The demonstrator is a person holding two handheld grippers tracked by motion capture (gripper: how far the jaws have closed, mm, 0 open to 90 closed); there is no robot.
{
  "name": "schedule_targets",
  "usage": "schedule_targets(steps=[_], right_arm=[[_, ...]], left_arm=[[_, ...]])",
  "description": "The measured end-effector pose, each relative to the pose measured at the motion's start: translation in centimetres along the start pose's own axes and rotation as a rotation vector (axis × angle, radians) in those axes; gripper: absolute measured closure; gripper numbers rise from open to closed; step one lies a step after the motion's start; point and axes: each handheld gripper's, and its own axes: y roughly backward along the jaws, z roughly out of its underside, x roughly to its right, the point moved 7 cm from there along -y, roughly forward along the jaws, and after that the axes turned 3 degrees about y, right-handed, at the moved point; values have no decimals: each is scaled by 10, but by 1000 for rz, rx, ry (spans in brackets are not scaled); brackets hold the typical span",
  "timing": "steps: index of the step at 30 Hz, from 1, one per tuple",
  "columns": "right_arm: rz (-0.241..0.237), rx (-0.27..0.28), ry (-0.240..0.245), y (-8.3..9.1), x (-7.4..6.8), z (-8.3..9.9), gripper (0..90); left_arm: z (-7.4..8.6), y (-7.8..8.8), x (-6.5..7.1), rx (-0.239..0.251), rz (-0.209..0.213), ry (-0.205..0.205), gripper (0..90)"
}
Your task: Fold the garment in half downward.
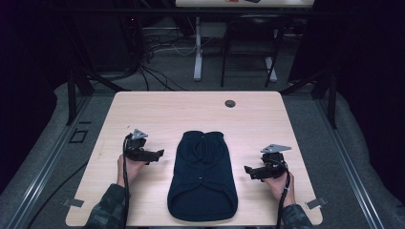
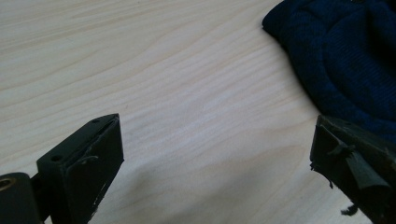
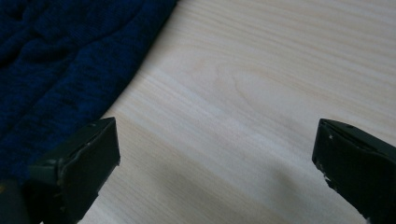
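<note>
- high view: a dark navy knitted garment [image 1: 202, 175] lies flat in the middle of the wooden table [image 1: 157, 107], its narrower end toward the far side and its wider, rounded hem toward the person. the left gripper [image 1: 156, 154] rests on the table just beside the garment's left edge, jaws pointing in at it; the right gripper [image 1: 249, 171] sits near the right edge, apart from it, also pointing inward. neither one touches the cloth.
- left gripper view: the jaws stand wide apart with nothing between them but bare wood. the knit fabric [image 2: 345, 60] fills the upper right corner and runs down behind the right-hand jaw, so the cloth's edge is close ahead and off to that side.
- right gripper view: these jaws are spread wide too, holding nothing. the same fabric [image 3: 65, 56] covers the upper left, its edge slanting down to the left-hand jaw, with bare table in the gap.
- handling, as i judge it: the knit looks soft, limp and light, so it should bunch and drape rather than keep its shape. it is not fragile or slippery, though loose loops could snag on the worn jaw pads. the best hold seems to be a pinch on each side edge, or at the hem corners, taking both layers together.
</note>
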Motion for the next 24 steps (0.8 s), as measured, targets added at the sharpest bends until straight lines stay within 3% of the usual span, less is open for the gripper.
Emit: schedule_targets(steps=[11,24], right_arm=[[-44,-9,12,-11,-6,-27,16],[-107,-31,30,-31,-21,-66,42]], left_arm=[[-23,-13,15,-18,54,-22,16],[-43,-36,41,-56,83,-54,11]])
